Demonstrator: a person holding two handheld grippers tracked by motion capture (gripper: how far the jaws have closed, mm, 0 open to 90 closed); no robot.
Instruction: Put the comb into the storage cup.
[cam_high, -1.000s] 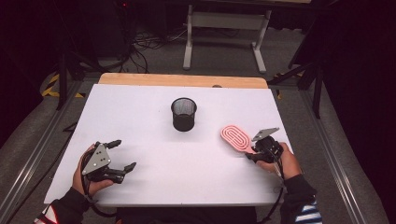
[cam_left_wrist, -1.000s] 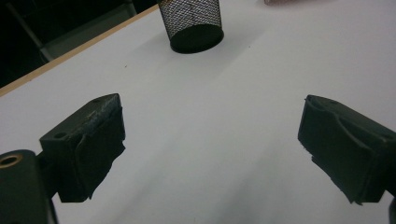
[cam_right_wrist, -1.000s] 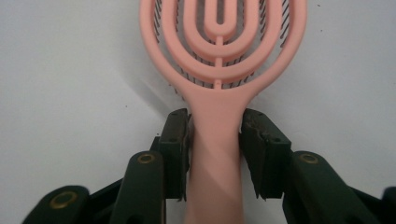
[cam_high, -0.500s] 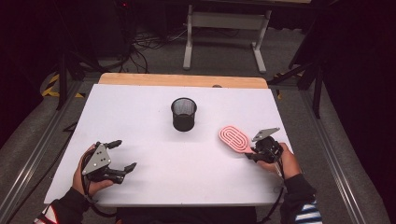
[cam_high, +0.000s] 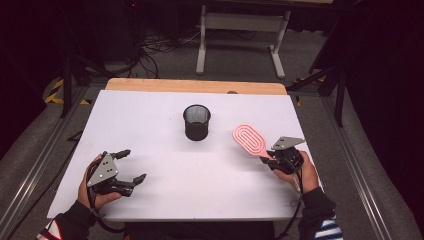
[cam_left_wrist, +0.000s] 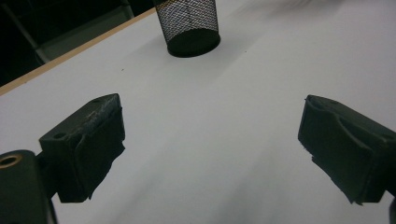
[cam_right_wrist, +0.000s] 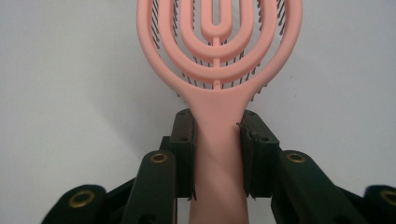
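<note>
Here your right gripper (cam_high: 274, 161) has its jaws closed on the handle of the pink hairbrush (cam_high: 250, 139), having just drawn in over the last moment; in the right gripper view the pads (cam_right_wrist: 183, 154) press both sides of the handle, and the looped oval head (cam_right_wrist: 219, 42) stands straight out ahead of the jaws with its dark bristles facing the white surface. From above, the brush head lies to the right of the black mesh cup (cam_high: 196, 122) and a little nearer to you, with its handle running back and right into your gripper, so the brush points slantwise toward the cup.

Your left gripper (cam_high: 127, 166) sits well to the left of the cup and nearer to you, its jaws spread wide with nothing between them; in the left gripper view the cup (cam_left_wrist: 188, 25) stands upright beyond the two pads.

The worktop (cam_high: 150, 115) is a plain white sheet with a wooden edge (cam_high: 195, 86) showing behind the cup. Beyond that lie grey floor, tangled cables (cam_high: 160, 45) and a pale metal stand (cam_high: 240, 30) in a dark room.
</note>
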